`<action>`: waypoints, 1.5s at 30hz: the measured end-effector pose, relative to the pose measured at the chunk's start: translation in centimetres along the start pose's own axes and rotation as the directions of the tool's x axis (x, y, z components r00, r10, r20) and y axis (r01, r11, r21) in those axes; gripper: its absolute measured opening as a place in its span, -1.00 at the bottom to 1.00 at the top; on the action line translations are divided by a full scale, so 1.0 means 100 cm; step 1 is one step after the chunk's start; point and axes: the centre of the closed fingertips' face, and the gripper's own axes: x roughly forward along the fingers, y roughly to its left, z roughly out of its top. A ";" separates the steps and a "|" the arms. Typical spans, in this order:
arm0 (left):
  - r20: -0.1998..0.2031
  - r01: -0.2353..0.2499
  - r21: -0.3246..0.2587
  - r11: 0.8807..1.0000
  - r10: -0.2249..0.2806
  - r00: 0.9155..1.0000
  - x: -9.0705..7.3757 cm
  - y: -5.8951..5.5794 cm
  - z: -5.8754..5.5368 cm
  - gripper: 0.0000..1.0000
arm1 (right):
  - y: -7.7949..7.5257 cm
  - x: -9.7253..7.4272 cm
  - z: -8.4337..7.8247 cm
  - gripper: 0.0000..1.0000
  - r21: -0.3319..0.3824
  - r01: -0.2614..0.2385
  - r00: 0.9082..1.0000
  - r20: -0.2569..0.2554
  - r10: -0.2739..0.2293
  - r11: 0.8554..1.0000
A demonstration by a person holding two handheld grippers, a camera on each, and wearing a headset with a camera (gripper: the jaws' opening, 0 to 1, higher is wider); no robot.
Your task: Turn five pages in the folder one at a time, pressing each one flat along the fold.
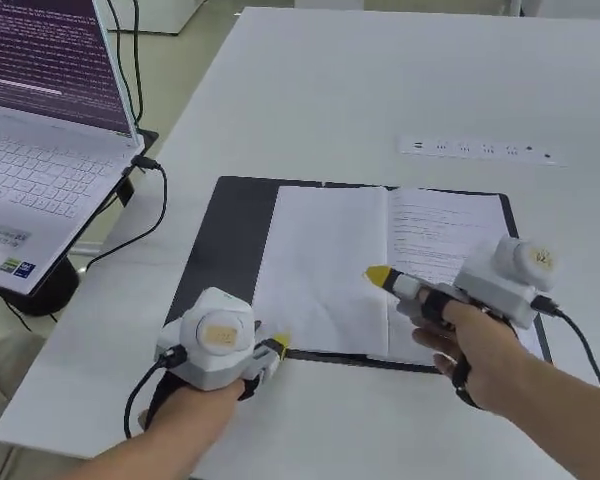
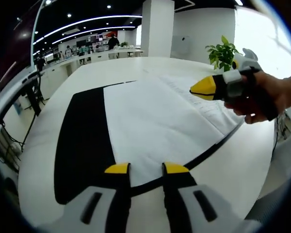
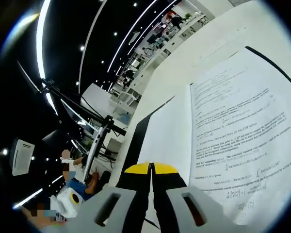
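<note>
Right tongs [image 1: 378, 275] over pages [image 1: 320, 260] in folder [image 1: 225, 240]

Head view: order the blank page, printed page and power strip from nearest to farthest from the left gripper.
1. Blank page, just ahead of the left gripper.
2. Printed page, right half of the folder.
3. Power strip, beyond the folder's far edge.

Black folder [image 1: 225, 240], white pages [image 1: 325, 265]
</note>
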 end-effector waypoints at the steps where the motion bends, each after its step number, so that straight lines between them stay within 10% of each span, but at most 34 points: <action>1: 0.016 0.004 0.013 1.000 -0.004 1.000 0.000 0.000 0.001 -0.53 | -0.003 0.003 0.004 -1.00 0.033 0.002 1.000 0.002 -0.002 0.999; 14: 0.069 -0.007 0.041 0.999 0.004 0.998 0.000 0.001 0.002 -0.54 | -0.032 0.033 0.033 -1.00 0.264 0.084 0.996 -0.047 -0.074 0.961; 24: 0.066 -0.009 0.041 0.999 0.006 0.998 0.001 0.002 0.002 -0.54 | -0.037 0.064 0.051 -1.00 0.295 0.101 0.993 -0.092 -0.077 0.950; 37: 0.077 -0.010 0.041 0.999 0.007 0.997 0.001 0.002 0.002 -0.54 | -0.055 0.091 0.096 -1.00 0.477 0.061 0.993 0.063 -0.104 0.877; 45: 0.086 -0.016 0.033 0.999 0.013 0.996 0.001 0.002 0.002 -0.54 | -0.062 0.106 0.127 -1.00 0.543 0.003 0.973 0.192 -0.128 0.840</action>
